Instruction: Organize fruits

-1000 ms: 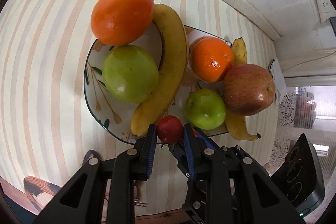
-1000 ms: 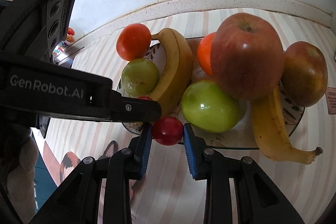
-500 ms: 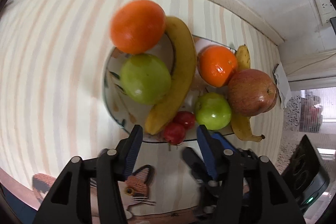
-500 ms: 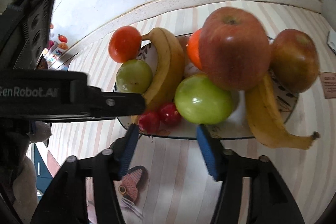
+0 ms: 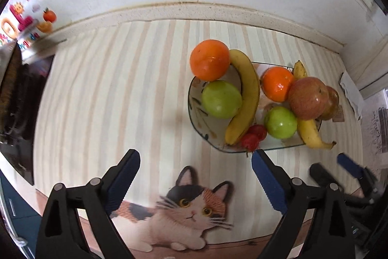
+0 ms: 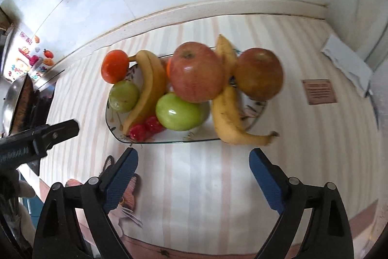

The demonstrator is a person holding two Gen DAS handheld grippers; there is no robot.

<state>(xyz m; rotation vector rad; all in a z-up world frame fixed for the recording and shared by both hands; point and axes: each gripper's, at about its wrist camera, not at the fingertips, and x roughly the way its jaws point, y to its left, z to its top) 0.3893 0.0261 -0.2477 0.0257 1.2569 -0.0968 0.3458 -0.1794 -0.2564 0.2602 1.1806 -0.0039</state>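
A glass plate (image 5: 194,118) (image 6: 194,139) holds oranges (image 5: 209,60), green apples (image 5: 222,98) (image 6: 179,112), bananas (image 5: 245,94) (image 6: 230,113), red apples (image 5: 308,97) (image 6: 196,75) and two small red fruits (image 5: 253,137) (image 6: 145,129) at its near edge. My left gripper (image 5: 195,174) is open and empty, back from the plate above the cat picture. My right gripper (image 6: 192,171) is open and empty, just in front of the plate; it also shows in the left wrist view (image 5: 339,169).
A striped mat with a cat picture (image 5: 189,205) covers the counter. A white wall runs behind the plate. A dark stove with a pan (image 6: 21,98) stands at the left. A brown card (image 6: 319,91) and white paper (image 6: 346,64) lie at the right.
Both grippers let go of the small red fruits, which now lie on the plate's near edge. Both opened wide and drew back from the plate.
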